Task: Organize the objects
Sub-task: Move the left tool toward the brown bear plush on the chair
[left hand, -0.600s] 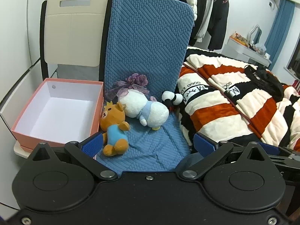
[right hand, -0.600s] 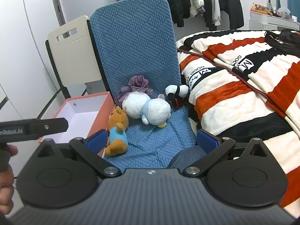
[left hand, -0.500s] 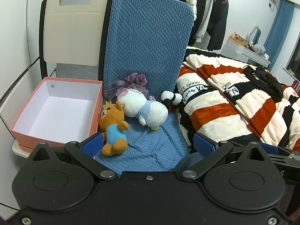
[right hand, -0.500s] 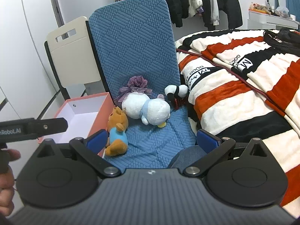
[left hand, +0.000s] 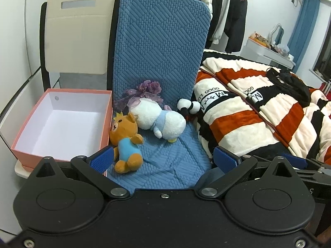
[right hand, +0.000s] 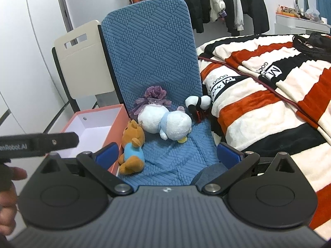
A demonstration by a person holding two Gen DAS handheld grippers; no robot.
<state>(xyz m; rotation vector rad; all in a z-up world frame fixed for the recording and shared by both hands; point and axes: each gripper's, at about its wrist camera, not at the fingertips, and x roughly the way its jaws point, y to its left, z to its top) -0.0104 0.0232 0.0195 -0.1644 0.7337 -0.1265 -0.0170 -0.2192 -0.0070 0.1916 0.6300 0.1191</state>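
Toys lie in a loose cluster on the blue quilted chair (left hand: 159, 62) in front of you. The brown bear (left hand: 126, 142) in its light blue shirt lies at the seat's left edge, just beside the wall of the pink box (left hand: 106, 124). The white plush with the pale blue scarf (left hand: 159, 119) lies on its side in the middle of the seat, touching the bear's head. Behind it, against the backrest, sits the purple flower bundle (left hand: 148, 91), and the small panda toy (left hand: 188, 105) rests at the seat's right edge, against the striped blanket (left hand: 248, 119).

The pink box stands open to the left of the chair (its white inside holds nothing you can see), in front of a cream folding chair (left hand: 78, 41).

Your left gripper (left hand: 163, 159) is spread wide with nothing between its blue pads, hovering above the front of the seat and tilted downward. Your right gripper (right hand: 168, 154) is likewise spread wide and carries nothing, aimed at the same seat. In the right wrist view the left tool's black bar (right hand: 39, 143) crosses the lower left, with your hand (right hand: 8, 202) at the picture's edge.
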